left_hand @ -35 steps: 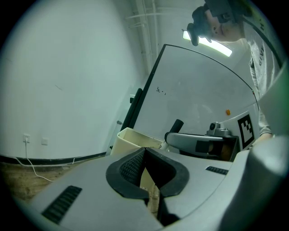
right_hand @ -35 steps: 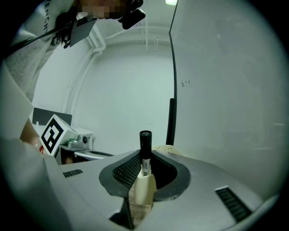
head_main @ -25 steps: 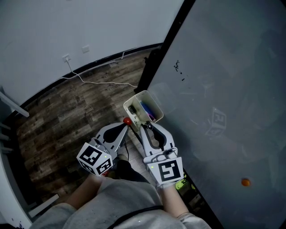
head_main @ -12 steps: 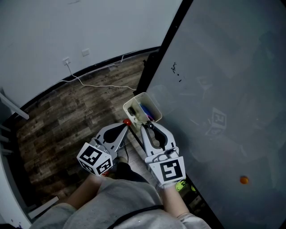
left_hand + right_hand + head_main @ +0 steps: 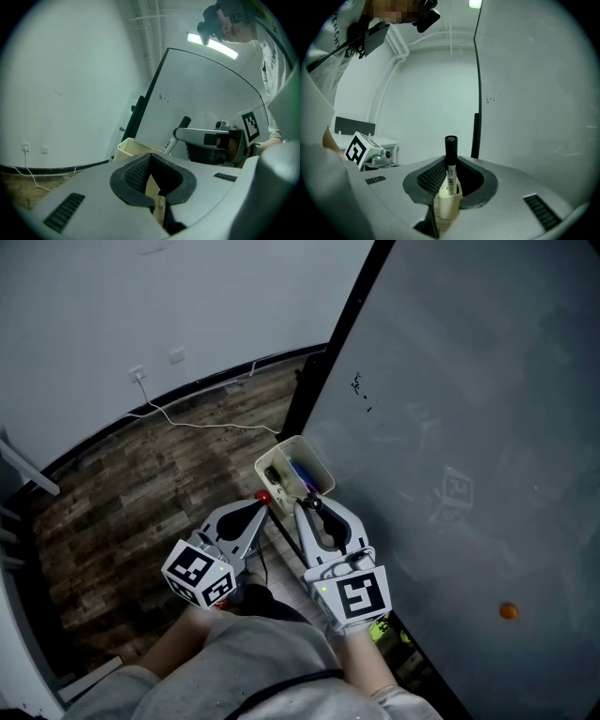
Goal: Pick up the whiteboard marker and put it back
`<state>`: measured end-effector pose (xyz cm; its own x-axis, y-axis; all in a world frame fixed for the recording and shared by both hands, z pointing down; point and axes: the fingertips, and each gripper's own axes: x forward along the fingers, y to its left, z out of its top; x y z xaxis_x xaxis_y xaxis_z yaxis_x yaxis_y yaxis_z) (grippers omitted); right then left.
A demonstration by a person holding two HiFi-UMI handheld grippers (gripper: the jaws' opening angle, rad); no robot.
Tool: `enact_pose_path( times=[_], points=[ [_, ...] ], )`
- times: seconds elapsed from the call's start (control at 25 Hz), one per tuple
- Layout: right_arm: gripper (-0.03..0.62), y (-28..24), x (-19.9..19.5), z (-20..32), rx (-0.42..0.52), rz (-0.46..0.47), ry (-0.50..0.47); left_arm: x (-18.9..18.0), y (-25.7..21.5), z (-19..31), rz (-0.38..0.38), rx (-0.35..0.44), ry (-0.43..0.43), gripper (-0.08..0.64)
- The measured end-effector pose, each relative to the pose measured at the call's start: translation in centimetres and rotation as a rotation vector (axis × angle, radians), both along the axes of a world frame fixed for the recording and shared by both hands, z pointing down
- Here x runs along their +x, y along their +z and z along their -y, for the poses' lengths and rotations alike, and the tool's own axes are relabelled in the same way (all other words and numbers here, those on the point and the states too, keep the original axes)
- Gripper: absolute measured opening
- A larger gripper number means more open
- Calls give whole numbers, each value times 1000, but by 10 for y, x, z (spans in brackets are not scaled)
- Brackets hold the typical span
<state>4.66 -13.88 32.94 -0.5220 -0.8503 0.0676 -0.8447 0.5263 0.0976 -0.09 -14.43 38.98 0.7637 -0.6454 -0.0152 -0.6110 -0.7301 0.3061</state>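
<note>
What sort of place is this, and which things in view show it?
Probably a classroom or meeting room: a large whiteboard, a box of pens beside it, and a marker held in the right gripper, above a wooden floor.

On the whiteboard (image 5: 469,427), black marks (image 5: 357,383) and orange dot (image 5: 507,611) shifted slightly left.

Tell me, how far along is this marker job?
Done: the whiteboard marker is picked up, clamped upright in the right gripper with its black cap on top. In hand: its lower end sits at the cream tub beside the whiteboard; whether it is inside yet, I cannot tell. Left: seat it in the tub, open the jaws and draw away. The left gripper is shut and empty.
</note>
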Motion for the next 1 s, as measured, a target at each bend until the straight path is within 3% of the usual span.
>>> enact_pose_path(
  times=[1.0],
  points=[
    [77, -26, -4, -14, 41, -10, 6, 0, 1, -14, 12, 9, 20, 11]
  ],
)
